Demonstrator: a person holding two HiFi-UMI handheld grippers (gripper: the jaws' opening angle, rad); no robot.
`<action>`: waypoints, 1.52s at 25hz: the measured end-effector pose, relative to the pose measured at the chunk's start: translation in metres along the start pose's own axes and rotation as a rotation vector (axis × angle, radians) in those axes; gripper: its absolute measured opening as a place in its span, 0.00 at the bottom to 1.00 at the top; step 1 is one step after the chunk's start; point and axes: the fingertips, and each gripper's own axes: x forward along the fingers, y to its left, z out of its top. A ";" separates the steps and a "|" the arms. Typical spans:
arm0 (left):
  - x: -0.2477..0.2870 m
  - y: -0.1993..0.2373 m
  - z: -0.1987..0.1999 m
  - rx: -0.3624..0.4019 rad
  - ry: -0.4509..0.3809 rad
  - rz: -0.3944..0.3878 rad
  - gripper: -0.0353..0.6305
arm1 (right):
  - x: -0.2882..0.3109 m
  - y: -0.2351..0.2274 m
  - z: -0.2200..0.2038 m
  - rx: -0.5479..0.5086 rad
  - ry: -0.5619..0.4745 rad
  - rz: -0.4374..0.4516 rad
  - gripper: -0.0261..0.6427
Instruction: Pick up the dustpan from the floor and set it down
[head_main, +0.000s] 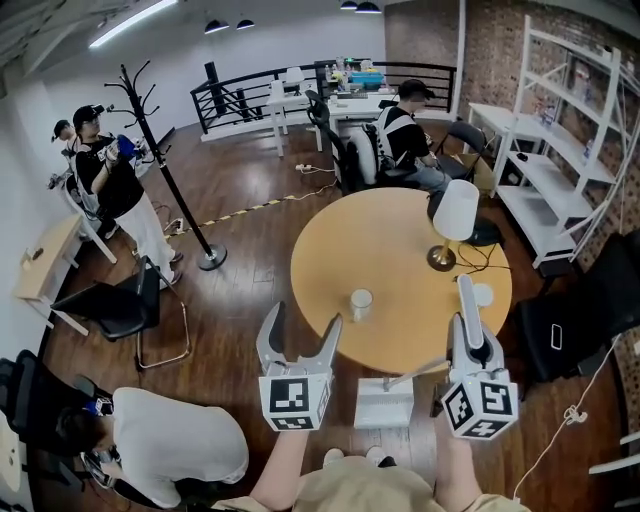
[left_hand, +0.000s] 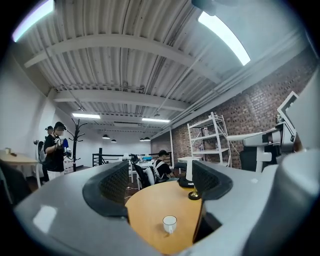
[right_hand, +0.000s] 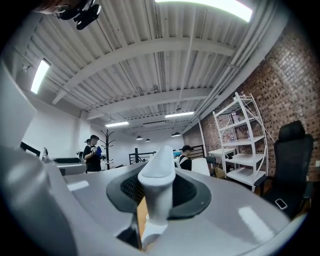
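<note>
Right hand-held gripper (head_main: 467, 300): clenched on the dustpan (head_main: 385, 405) by its white handle (right_hand: 156, 175). The dustpan hangs off the floor at the near edge of the round surface (head_main: 400, 270). Left hand-held gripper (head_main: 302, 325): released, jaws apart, holding nothing.

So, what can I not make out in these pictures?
1. Tray of the dustpan: the right gripper view shows only the handle; the right gripper hides the rest.
2. What the cup holds: head view and left gripper view, too small.
3. Things on the shelf: all views, too small and blurred.
</note>
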 end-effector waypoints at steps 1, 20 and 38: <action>-0.001 0.000 0.000 0.001 0.000 0.001 0.62 | -0.001 0.001 0.002 0.005 -0.005 0.002 0.19; -0.010 0.011 -0.004 0.001 0.001 0.029 0.61 | -0.009 0.007 0.018 0.004 -0.054 0.057 0.20; -0.004 0.019 -0.021 -0.069 0.047 -0.014 0.55 | 0.009 -0.049 -0.178 0.033 0.344 0.037 0.20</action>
